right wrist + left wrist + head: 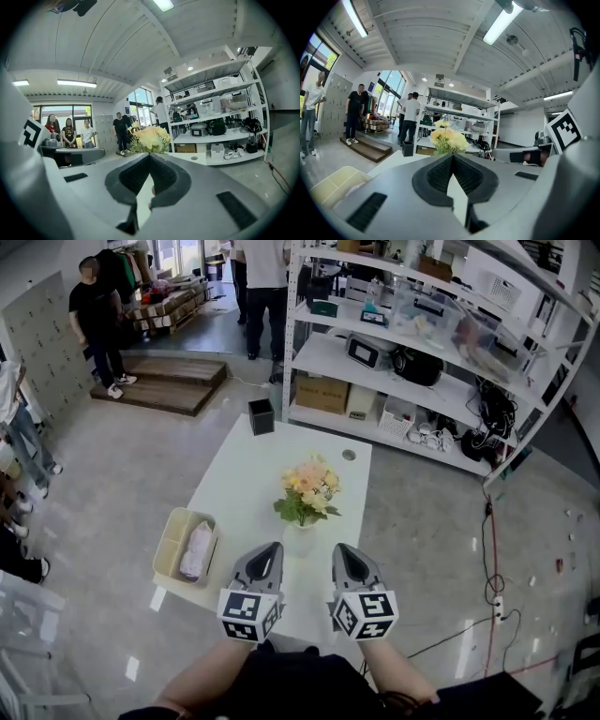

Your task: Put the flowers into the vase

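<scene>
A bunch of yellow and peach flowers with green leaves stands upright in a small white vase at the middle of the white table. The vase is partly hidden by the leaves. Both grippers hover at the table's near edge, pointing at the vase. My left gripper is just left of the vase and my right gripper just right of it. In the left gripper view the jaws meet at the tips with nothing between them, the flowers beyond. The right gripper is likewise shut and empty, with the flowers ahead.
A beige tray holding a pale pink cloth sits on the table's left corner. A black box stands on the floor past the far edge. A white shelf rack fills the back right. People stand at the back left. Cables lie on the floor at right.
</scene>
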{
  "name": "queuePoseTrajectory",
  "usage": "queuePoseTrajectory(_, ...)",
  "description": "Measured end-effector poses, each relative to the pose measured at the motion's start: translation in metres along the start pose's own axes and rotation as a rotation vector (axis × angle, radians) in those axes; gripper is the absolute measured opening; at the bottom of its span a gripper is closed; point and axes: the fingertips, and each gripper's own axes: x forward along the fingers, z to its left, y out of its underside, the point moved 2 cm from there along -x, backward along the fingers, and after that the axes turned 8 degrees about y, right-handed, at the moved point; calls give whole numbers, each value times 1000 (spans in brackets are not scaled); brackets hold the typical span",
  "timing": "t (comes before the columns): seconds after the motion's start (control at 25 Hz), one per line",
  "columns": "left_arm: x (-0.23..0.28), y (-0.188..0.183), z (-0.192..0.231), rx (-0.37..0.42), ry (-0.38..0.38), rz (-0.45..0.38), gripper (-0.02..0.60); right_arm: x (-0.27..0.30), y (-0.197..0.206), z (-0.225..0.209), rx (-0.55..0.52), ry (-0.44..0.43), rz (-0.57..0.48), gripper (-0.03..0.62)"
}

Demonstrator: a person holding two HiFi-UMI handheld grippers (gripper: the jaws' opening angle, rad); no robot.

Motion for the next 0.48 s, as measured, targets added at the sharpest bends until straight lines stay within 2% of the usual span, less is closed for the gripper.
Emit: queuePoseTrajectory(0.48, 2, 2, -3, 2, -7, 2, 5, 2, 4, 1, -13, -22, 17, 3)
